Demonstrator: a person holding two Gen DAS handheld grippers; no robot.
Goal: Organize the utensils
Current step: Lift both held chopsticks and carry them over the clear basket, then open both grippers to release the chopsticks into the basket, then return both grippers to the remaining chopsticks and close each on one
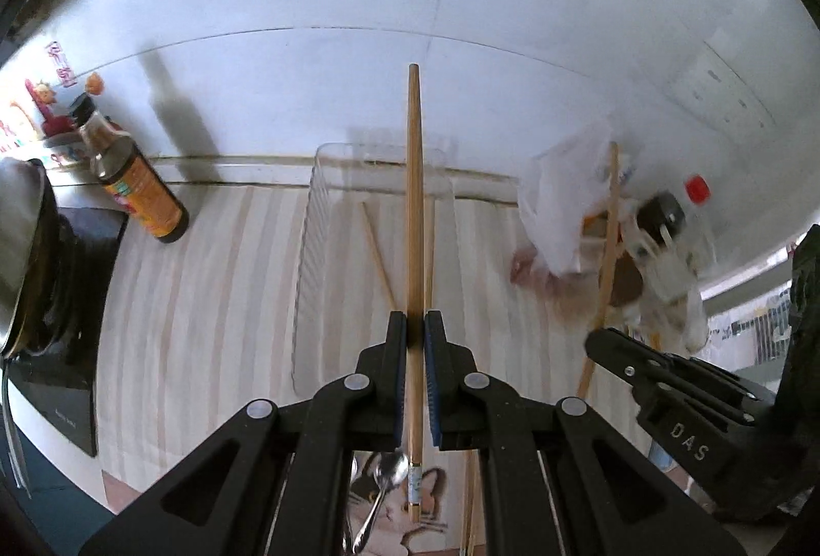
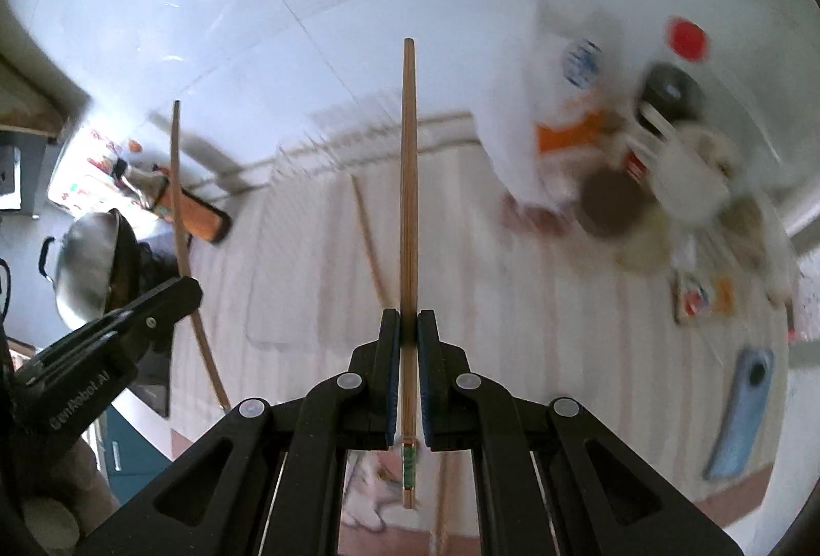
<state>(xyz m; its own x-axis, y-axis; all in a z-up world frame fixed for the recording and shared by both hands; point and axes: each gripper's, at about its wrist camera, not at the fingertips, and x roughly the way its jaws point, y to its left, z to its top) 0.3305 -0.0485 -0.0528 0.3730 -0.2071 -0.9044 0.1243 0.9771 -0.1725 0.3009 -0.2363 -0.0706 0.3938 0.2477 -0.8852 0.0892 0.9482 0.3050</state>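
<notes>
The left tool [image 1: 415, 325] is gripping one wooden chopstick [image 1: 414, 197] between its closed pads, the stick pointing forward above the clear tray [image 1: 307, 248] that is sitting on the striped bench [image 1: 205, 300]. The right tool [image 2: 405, 325] is likewise clamping a second chopstick [image 2: 408, 197], held in the air over the same bench. Another chopstick [image 1: 376, 253] is lying slanted inside the tray. A spoon [image 1: 384, 494] is lying below the left tool. A brown sauce bottle [image 1: 138, 187] is standing by the wall, and bagged groceries [image 1: 564, 207] are crowding the right side.
</notes>
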